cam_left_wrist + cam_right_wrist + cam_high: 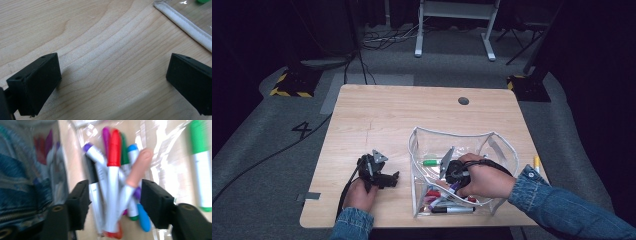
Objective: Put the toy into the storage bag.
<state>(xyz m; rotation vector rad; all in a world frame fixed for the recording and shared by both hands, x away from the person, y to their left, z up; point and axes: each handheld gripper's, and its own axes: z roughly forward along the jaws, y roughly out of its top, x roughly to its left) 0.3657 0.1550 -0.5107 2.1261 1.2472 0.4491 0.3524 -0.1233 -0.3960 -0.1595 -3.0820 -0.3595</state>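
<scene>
Your right gripper [113, 202] is down inside the clear pouch [499, 150], jaws spread wide with nothing pinched. The marker pile [447, 197] lies straight ahead of the jaws on the pouch floor. Between the pads sit the red-capped marker [113, 170] and the pink-capped marker [135, 175], crossing each other; neither pad presses on them as far as I can tell. A black-bodied marker [93, 190] lies against the inside of the left-hand pad. The purple-capped marker [96, 153] is beyond the jaw tips. A blue cap [143, 217] pokes out just below the right-hand pad. A lone green-capped marker [200, 165] lies well off to the right of the jaws, apart from the pile.

The picture is blurred, so treat the contact calls as rough.

For a clean pick:
- choose one marker; two crossed barrels between the pads will likely slip or scissor when you close
- red one looks best: on top, roughly parallel to the pads
- shift slightly so the pink barrel falls outside the right-hand pad
- close on the white barrel, not the cap
- keep the pads off the pouch wall

Your left gripper [112, 82] lies low over the bare table [87, 30], jaws wide, nothing between them. The pouch's white edge [185, 25] is ahead and to the right of its jaws. Consider using it to pin that edge if the pouch drags.
</scene>
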